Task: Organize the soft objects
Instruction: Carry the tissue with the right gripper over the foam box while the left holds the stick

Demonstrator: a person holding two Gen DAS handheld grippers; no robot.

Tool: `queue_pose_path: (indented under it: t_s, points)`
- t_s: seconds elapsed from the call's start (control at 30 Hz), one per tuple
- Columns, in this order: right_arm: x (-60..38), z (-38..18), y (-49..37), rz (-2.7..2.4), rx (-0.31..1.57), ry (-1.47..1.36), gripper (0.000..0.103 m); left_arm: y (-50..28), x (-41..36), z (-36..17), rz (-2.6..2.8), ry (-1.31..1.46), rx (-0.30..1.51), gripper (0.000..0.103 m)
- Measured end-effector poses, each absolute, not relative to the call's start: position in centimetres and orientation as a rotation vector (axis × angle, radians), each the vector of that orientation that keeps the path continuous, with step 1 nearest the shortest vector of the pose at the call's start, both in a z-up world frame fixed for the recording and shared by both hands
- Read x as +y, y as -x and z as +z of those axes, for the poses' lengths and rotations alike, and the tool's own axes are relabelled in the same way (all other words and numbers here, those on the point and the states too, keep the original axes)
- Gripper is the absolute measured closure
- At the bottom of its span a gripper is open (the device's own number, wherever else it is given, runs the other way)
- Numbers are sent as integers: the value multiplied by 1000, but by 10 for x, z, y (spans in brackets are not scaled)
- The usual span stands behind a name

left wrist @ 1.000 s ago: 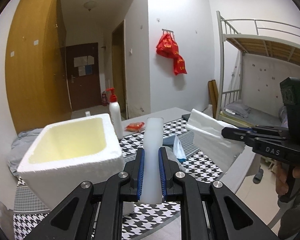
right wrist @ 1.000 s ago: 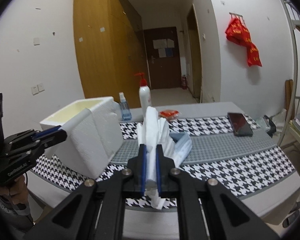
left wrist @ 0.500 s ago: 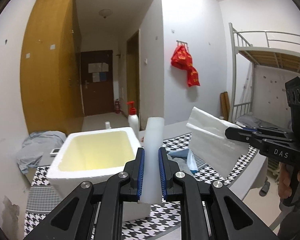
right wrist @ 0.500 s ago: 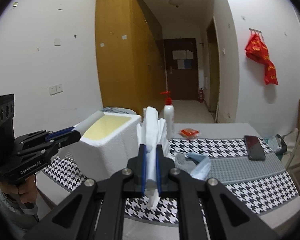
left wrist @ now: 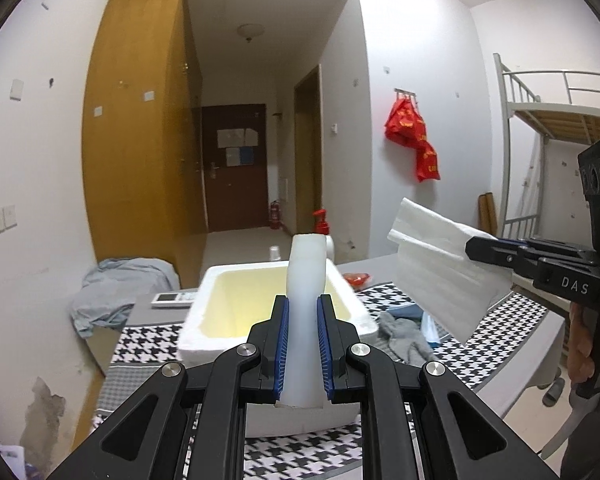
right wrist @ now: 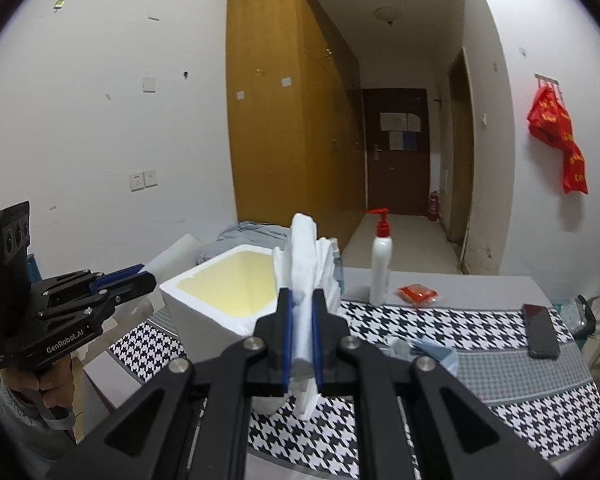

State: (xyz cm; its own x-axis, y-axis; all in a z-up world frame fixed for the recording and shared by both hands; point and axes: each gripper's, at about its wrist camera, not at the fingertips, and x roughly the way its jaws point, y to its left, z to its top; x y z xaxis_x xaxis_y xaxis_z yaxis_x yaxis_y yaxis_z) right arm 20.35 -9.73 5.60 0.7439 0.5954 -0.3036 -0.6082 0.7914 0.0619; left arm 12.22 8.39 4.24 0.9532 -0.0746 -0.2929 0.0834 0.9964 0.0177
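left gripper (left wrist: 303, 346): we pinch one end of the white foam sheet (left wrist: 432, 268).
right gripper (right wrist: 300, 346): pinching the other end, bunched.
sheet: light, floppy; edge grips suit.
foam box (left wrist: 204, 320): just beyond our fingertips.

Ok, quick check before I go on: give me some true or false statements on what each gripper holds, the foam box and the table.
1. The left gripper is shut on the foam sheet. True.
2. The right gripper is open and holds nothing. False: it clamps the same foam sheet's other end.
3. The foam box is stuffed with cloth. False: what shows of its inside is bare.
4. A phone lies on the table. True.
5. The pump bottle lies on its side. False: it stands upright.
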Motion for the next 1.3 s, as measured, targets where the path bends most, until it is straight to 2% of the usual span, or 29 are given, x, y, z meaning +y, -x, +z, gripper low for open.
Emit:
queue_pose_path:
  t_s: [0.73,1.3]
  points:
    - [-35,73,-222,846,266,87,92,-92,123,33,136,4,314,88]
    - [4,57,-258,855,348,79,91,-91,134,28,164,15,333,88]
